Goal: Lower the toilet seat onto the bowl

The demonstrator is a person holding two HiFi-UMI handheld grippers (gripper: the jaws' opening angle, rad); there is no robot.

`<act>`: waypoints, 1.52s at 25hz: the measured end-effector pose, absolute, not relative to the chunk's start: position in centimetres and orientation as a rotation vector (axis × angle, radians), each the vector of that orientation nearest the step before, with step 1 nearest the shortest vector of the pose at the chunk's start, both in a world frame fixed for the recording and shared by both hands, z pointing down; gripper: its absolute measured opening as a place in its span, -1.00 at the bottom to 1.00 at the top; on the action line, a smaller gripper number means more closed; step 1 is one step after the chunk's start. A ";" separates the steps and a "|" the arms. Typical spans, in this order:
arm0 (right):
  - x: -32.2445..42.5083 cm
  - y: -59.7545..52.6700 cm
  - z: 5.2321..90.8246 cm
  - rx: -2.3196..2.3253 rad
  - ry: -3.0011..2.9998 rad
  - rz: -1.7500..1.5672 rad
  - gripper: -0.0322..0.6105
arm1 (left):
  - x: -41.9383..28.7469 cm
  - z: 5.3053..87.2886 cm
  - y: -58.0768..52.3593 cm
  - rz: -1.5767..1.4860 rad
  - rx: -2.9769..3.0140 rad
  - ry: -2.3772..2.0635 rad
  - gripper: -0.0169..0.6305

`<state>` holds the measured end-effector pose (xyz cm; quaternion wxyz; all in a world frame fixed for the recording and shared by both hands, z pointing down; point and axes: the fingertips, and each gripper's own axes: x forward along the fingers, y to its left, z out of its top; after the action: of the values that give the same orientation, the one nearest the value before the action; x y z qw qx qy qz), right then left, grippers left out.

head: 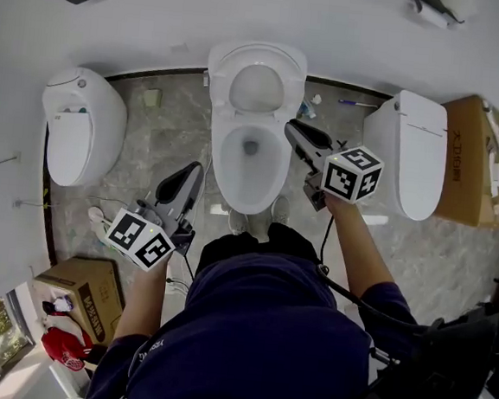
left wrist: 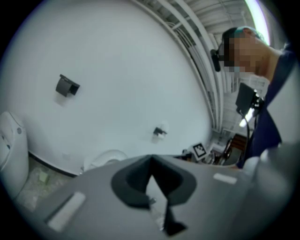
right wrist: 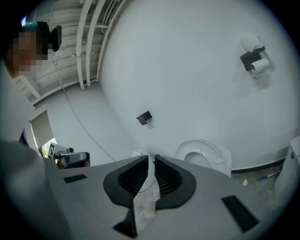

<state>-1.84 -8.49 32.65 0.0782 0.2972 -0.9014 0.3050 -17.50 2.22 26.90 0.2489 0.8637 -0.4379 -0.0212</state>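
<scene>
In front of the middle toilet, head view: the white oval plastic toilet seat stands raised against the white wall. It is well clear of the glossy white ceramic bowl below it.
Hands, head view: the grey, cube-marked left gripper hangs beside the bowl's left flank, apart from it. The matching grey right gripper reaches over the bowl's right rim, with its tip near the seat's lower right edge. I cannot tell from here whether it touches.
Progress: none of the lowering looks done. To my eye the reach is nearly made, and tipping the seat forward and settling it on the bowl are all left.
Only from above: the left-hand closed toilet, the right-hand closed toilet and the brown cardboard box. This is also the only view that shows how each gripper sits against the bowl.
Left gripper view: the left gripper has its black pads clenched tip to tip, with nothing between them. The seat is only a pale curve low at the left, and a black wall bracket hangs higher up.
Right gripper view: the right gripper is pressed together and empty, aimed a little left of the seat. Here the seat shows as a full upright ring against the wall, the clearest sign that it is up. A black toilet-roll holder shows at upper right.
</scene>
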 end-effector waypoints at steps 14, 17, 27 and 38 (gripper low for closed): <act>1.7 -22.2 41.9 0.870 -2.611 0.946 -0.54 | -13.1 28.7 -0.3 0.038 2.206 -1.340 -0.94; 1.9 -24.5 43.8 0.860 -2.593 0.957 -0.51 | -12.0 29.1 -1.0 0.043 2.190 -1.349 -0.94; 1.3 -31.2 49.0 0.852 -2.504 0.770 -0.44 | -10.8 31.4 -1.6 0.082 2.091 -1.384 -0.94; 0.6 -34.4 52.7 0.853 -2.438 0.739 -0.44 | -12.2 32.4 -1.4 0.113 2.018 -1.421 -0.94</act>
<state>0.56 -34.42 52.72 0.2253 0.3095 -0.8842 0.2678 -12.22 -1.39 32.41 0.3289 0.7713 -0.5431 0.0432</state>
